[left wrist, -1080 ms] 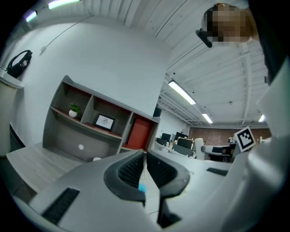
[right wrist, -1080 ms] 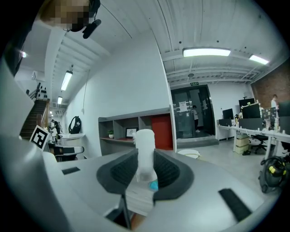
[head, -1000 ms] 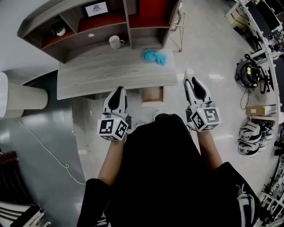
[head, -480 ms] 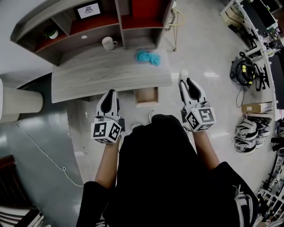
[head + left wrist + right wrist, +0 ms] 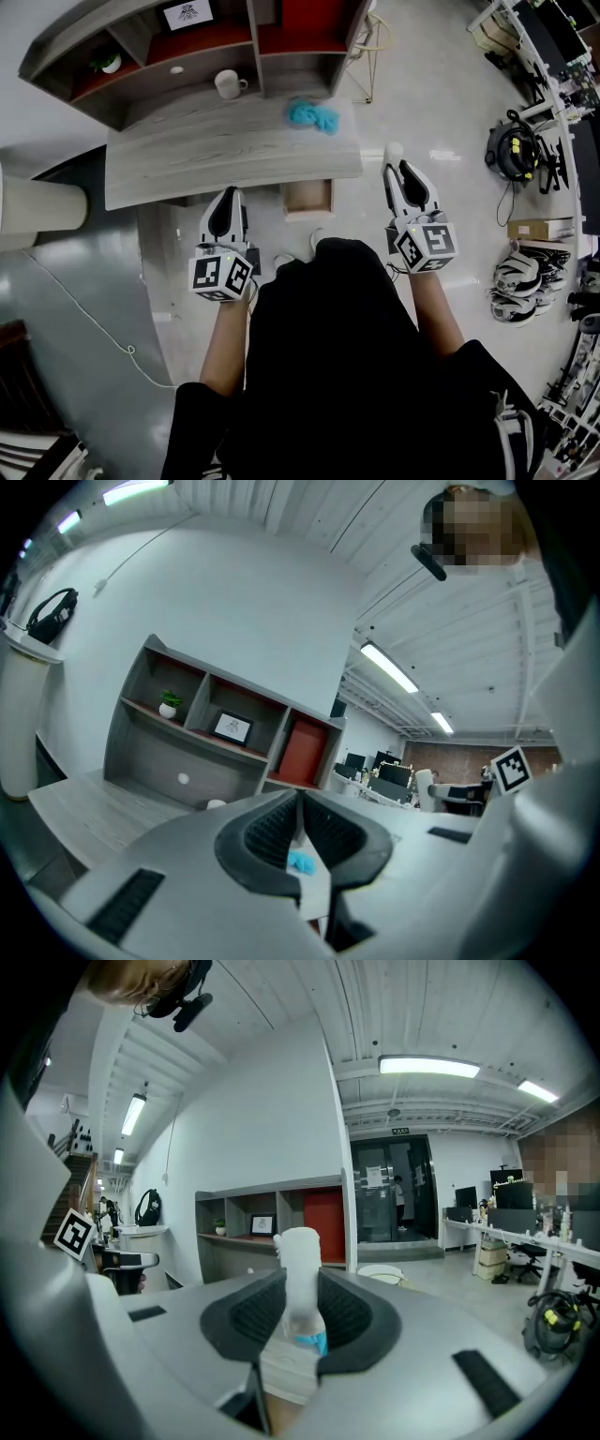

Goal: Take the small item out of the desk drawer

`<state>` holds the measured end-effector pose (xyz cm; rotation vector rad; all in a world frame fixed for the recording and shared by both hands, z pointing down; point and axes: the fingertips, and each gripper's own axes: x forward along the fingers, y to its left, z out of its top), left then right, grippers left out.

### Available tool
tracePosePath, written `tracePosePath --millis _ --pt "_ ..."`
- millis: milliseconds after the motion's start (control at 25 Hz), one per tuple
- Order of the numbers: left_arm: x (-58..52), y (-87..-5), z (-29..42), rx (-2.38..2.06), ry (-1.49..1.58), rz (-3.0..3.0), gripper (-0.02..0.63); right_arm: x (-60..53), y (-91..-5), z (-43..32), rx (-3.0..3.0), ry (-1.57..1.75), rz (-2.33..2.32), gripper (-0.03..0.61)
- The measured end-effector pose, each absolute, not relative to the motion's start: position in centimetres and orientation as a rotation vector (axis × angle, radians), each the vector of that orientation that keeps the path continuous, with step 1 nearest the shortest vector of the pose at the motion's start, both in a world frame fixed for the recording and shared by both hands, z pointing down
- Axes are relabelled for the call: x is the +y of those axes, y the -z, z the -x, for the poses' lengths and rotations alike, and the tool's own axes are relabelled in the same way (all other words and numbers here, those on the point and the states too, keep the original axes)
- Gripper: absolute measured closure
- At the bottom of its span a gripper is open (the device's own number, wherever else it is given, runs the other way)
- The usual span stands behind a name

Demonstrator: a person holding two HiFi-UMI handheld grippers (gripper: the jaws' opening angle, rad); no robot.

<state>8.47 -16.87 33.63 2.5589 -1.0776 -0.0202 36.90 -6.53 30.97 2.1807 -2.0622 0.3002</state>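
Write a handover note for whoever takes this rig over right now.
Left gripper: shut, nothing in it, held in front of the desk.
Right gripper: shut on the small white item, held over the floor off the desk's right corner.
Drawer: open under the desk's front edge; nothing shows inside.
Done: the item is out of the drawer.
Left: probably set the item down and push the drawer shut.
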Motion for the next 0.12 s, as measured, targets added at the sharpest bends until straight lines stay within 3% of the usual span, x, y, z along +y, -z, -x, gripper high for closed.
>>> tracePosePath --millis 120 --pt "-17.61 -33.67 -7.59 -1.116 0.008 -2.561 0.588 -6.49 -31.23 -37.62 -2.051 -0.307 -2.189 0.476"
